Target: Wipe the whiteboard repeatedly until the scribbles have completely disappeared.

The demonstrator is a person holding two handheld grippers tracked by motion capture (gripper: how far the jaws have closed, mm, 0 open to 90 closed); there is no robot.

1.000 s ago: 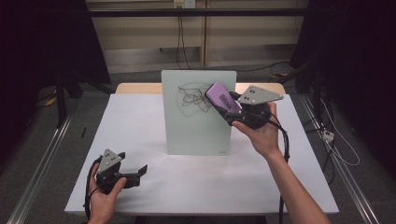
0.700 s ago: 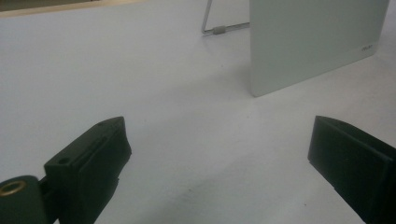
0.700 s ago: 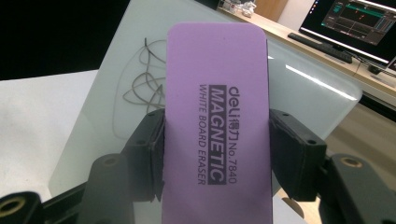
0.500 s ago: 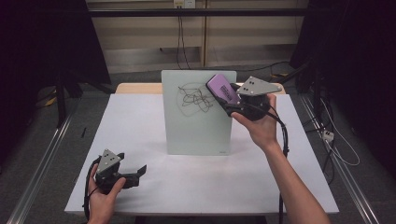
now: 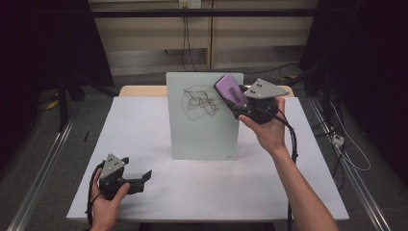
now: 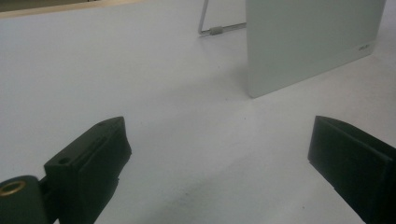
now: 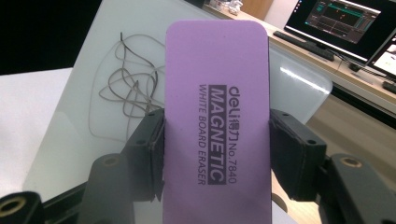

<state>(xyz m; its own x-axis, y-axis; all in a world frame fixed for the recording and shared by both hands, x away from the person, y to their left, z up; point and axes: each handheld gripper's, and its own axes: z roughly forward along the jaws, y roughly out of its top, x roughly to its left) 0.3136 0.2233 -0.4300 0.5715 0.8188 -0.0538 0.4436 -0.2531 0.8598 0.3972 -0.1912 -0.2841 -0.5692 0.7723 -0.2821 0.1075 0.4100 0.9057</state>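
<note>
Jaws of the right gripper squeeze the long sides of a purple foam whiteboard eraser, held up by the top corner of the standing white glass board near its grey scribbles. It looks light and a bit squishy, so this middle hold seems good. The left gripper rests wide open and empty on the white table.

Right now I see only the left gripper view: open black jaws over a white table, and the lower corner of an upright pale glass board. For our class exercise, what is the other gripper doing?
Observer: The right gripper is shut on a purple rectangular whiteboard eraser.
Operator: Is anything drawn on the board?
Observer: Yes, a tangled grey scribble marks the upper part of the pale glass board.
Operator: Where is the eraser relative to it?
Observer: In the high view it sits at the board's upper right edge, just right of the scribble. I cannot tell whether it touches the glass.
</note>
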